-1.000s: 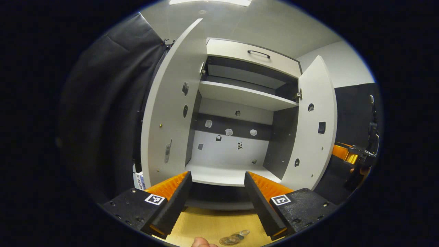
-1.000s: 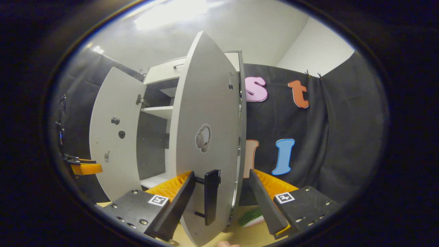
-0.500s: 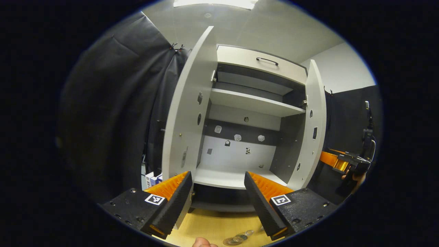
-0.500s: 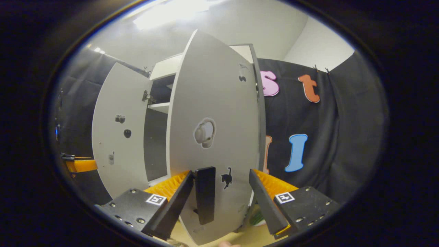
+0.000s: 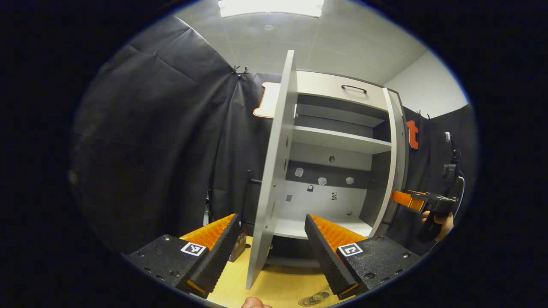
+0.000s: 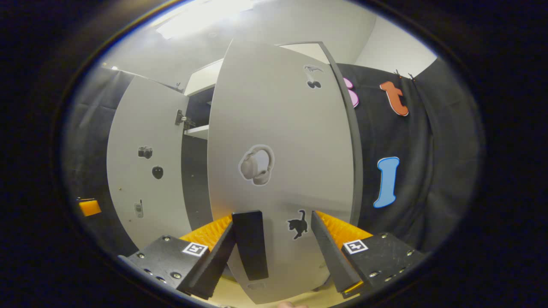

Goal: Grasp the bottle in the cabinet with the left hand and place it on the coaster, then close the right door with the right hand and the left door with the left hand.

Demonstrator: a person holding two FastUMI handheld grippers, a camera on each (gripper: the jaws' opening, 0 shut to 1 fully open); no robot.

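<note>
In the right gripper view, the right gripper (image 6: 274, 252) has its jaws spread wide, gripping nothing; the black handle (image 6: 250, 244) of the right door (image 6: 278, 141) stands between its fingers, just beside the one at 7 o'clock. In the left gripper view, the left gripper (image 5: 270, 252) is likewise spread and empty, with the left door (image 5: 276, 162) seen edge-on between its fingers, running toward 12 o'clock. The cabinet (image 5: 338, 141) stands beyond at 1 o'clock. At 5 o'clock, clear glassware (image 5: 314, 298) sits on the wooden tabletop (image 5: 287, 286); I cannot tell whether it is the bottle.

My right gripper (image 6: 274, 252) is spread open against the right door (image 6: 278, 162), straddling its black handle (image 6: 250, 244); the left door (image 6: 143, 171) stands open beyond.
</note>
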